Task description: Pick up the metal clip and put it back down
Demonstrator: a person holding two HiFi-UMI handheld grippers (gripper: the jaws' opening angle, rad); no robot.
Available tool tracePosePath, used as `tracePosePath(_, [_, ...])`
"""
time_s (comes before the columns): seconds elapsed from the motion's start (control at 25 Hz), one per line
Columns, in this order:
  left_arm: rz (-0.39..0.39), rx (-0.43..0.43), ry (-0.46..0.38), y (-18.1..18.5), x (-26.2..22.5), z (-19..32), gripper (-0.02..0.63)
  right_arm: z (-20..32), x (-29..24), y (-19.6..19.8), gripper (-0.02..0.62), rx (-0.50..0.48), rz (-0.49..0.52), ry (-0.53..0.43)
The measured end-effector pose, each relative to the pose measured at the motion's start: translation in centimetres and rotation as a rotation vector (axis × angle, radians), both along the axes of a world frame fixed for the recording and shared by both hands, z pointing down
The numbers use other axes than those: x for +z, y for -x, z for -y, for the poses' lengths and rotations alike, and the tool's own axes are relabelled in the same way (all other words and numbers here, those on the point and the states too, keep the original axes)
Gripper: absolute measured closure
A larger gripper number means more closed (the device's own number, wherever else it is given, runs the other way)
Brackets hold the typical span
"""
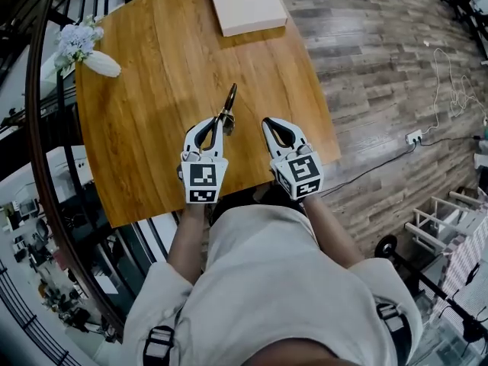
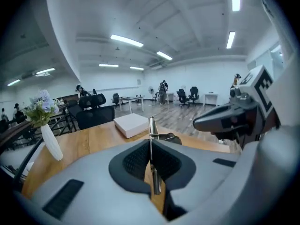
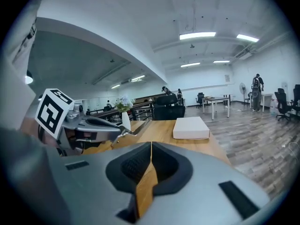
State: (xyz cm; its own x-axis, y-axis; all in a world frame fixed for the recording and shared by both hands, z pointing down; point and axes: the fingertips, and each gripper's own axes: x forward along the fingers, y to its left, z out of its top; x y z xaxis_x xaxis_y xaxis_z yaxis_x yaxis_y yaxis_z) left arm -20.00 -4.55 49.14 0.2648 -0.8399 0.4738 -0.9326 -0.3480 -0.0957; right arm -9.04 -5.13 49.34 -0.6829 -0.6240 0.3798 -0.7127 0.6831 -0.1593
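Observation:
The metal clip (image 1: pixel 229 100) is a slim metal piece with a dark end, and it points away from me over the wooden table (image 1: pixel 152 90). My left gripper (image 1: pixel 219 120) is shut on it. In the left gripper view a thin metal handle (image 2: pixel 151 125) stands pinched between the dark pads (image 2: pixel 136 161). The right gripper view shows the clip (image 3: pixel 136 127) sticking out of the left gripper's tips, apparently off the tabletop. My right gripper (image 1: pixel 268 123) hovers just right of the left one, shut with nothing in it (image 3: pixel 151 146).
A flat white box (image 1: pixel 245 4) lies at the table's far edge. A white vase with pale flowers (image 1: pixel 85 50) stands at the far left corner. The table's right edge drops to a wood floor (image 1: pixel 381 67), where a cable and socket (image 1: pixel 413 136) lie.

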Motion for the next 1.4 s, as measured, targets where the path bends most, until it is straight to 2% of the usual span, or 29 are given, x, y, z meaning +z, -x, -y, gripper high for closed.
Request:
tracePosePath(0.32, [-0.139, -0.039, -0.161, -3.2, -6.8, 0.1, 0.580, 1.4, -5.9, -2.7, 0.568, 0.052, 0.045, -0.145])
tracePosePath(0.48, [-0.179, -0.061, -0.192, -4.4, -8.6, -0.2, 0.580, 1.2, -8.6, -4.1, 0.568, 0.066, 0.052, -0.213])
tracePosePath(0.76, [-0.228, -0.040, -0.262, -7.3, -12.1, -0.6, 0.580, 0.9, -13.1, -7.6, 0.568, 0.089, 0.062, -0.302])
tracePosePath(0.92, [-0.224, -0.014, -0.281, -9.6, -13.3, -1.0, 0.580, 0.6, -14.2, -10.5, 0.568, 0.116, 0.070, -0.321])
tracePosePath(1.24, [-0.159, 0.042, -0.315, -14.4, -14.6, -1.9, 0.580, -0.7, -15.0, -15.1, 0.568, 0.131, 0.077, -0.343])
tracePosePath(1.4, [-0.093, 0.083, -0.312, -17.2, -14.7, -2.3, 0.580, -1.4, -15.1, -18.1, 0.568, 0.139, 0.081, -0.349])
